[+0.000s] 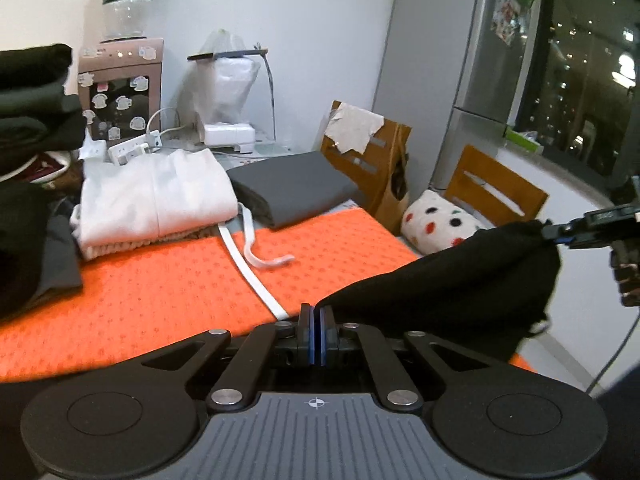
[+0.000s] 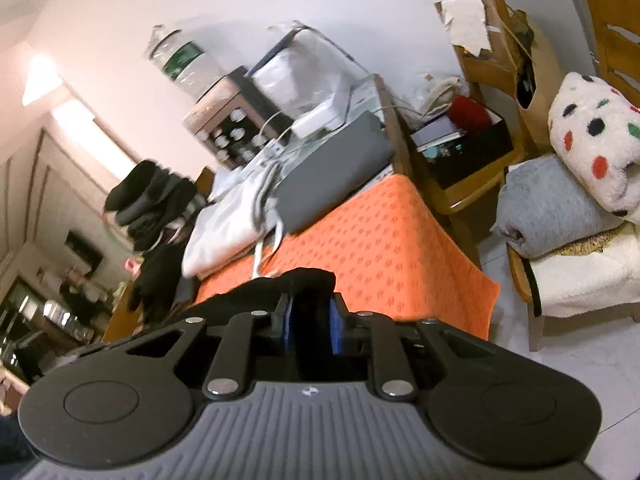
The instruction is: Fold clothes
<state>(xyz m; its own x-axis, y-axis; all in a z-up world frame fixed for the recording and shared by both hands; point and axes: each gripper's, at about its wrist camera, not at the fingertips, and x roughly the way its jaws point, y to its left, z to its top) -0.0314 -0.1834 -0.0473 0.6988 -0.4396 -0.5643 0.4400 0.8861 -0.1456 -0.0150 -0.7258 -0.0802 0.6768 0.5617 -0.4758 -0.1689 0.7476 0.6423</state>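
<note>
Two tools: left tool [image 1: 316,312], right tool [image 2: 311,312] each clamp one black garment [image 1: 452,280] above orange cloth [image 1: 168,292].

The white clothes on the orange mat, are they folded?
Folded: the white clothes lie in a neat stack on the orange mat, with only straps trailing out.

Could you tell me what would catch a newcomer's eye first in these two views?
Probably the bright orange cloth covering the table, with a black garment held up over its near edge between the left gripper and the right gripper, both shut on it. Behind, a folded white garment lies beside a folded grey one, and a spotted pillow sits on a chair to the right.
</note>
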